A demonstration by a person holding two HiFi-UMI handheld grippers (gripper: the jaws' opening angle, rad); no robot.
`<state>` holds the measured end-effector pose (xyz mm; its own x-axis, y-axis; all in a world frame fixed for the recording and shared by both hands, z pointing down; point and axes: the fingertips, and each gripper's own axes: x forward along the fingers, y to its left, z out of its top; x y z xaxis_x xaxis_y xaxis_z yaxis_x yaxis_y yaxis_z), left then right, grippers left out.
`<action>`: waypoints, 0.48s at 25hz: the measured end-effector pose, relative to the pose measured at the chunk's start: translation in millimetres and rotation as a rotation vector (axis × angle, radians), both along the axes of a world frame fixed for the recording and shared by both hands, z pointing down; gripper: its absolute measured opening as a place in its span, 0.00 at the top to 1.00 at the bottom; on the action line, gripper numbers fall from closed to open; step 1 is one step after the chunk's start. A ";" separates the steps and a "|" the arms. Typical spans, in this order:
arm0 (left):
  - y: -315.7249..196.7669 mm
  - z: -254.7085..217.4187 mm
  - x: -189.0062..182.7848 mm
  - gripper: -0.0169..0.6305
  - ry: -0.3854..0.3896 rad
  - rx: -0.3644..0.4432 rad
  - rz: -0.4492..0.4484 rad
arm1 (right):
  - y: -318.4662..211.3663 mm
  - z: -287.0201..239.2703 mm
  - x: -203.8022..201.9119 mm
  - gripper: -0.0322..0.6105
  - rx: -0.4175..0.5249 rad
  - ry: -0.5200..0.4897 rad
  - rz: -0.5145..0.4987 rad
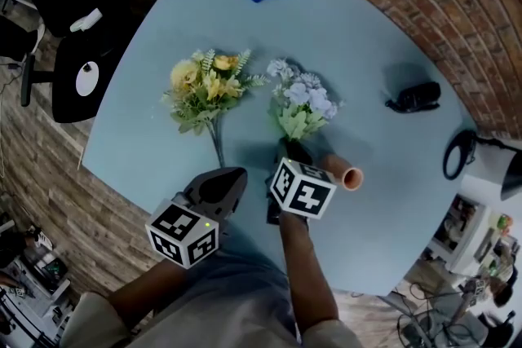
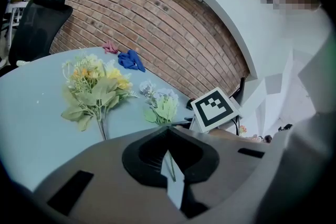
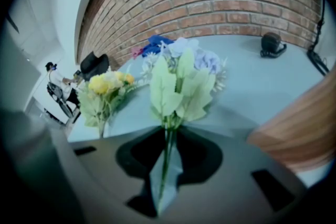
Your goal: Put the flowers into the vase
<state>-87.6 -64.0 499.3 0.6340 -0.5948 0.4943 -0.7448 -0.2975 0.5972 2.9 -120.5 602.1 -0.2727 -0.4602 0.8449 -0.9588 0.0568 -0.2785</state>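
Most of the vase (image 1: 349, 175) lies hidden behind the right hand-held gripper (image 1: 294, 152).

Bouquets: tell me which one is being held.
The pale blue bouquet: its stem is pinched in the right gripper's jaws, while the yellow bouquet lies free on the table.

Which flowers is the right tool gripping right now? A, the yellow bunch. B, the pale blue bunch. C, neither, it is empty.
B: in the right gripper view the right tool is closed on the stem of the pale blue bunch, while the yellow bunch lies on the table apart from it.
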 end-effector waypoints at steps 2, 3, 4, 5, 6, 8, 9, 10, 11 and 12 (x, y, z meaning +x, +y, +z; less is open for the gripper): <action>-0.8 -0.9 -1.3 0.95 0.001 0.003 -0.007 | 0.1 -0.1 -0.9 0.82 -0.001 -0.013 0.001; -1.2 -1.4 -1.9 0.95 0.001 0.005 -0.010 | -0.1 -0.2 -1.3 0.82 -0.001 -0.019 0.002; -1.4 -1.8 -2.4 0.95 0.002 0.006 -0.011 | -0.2 -0.5 -1.6 0.83 -0.001 -0.023 0.002; -1.1 -2.1 -2.7 0.95 0.002 0.007 -0.012 | 0.0 -0.9 -1.7 0.83 0.000 -0.026 0.003; -0.7 -2.3 -3.1 0.95 0.002 0.007 -0.013 | 0.2 -1.3 -2.0 0.83 0.000 -0.031 0.003; 0.4 -2.4 -3.8 0.95 0.001 0.008 -0.013 | 0.6 -2.0 -3.0 0.84 0.002 -0.043 0.003; 1.0 -2.3 -4.1 0.95 0.000 0.008 -0.014 | 0.9 -2.2 -3.6 0.84 0.002 -0.050 0.002; 1.4 -2.1 -4.4 0.95 0.000 0.009 -0.015 | 1.3 -2.4 -4.2 0.84 0.002 -0.057 0.002; 1.8 -2.1 -4.8 0.95 0.000 0.009 -0.016 | 1.7 -2.7 -4.9 0.85 0.002 -0.065 0.002; 2.1 -2.2 -5.2 0.95 0.000 0.010 -0.017 | 2.0 -3.2 -5.6 0.85 0.002 -0.073 0.003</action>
<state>-92.8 -61.9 497.1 0.6234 -0.6108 0.4882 -0.7501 -0.2909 0.5939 -2.8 -118.5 598.8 -0.3323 -0.4631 0.8217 -0.9360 0.0545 -0.3478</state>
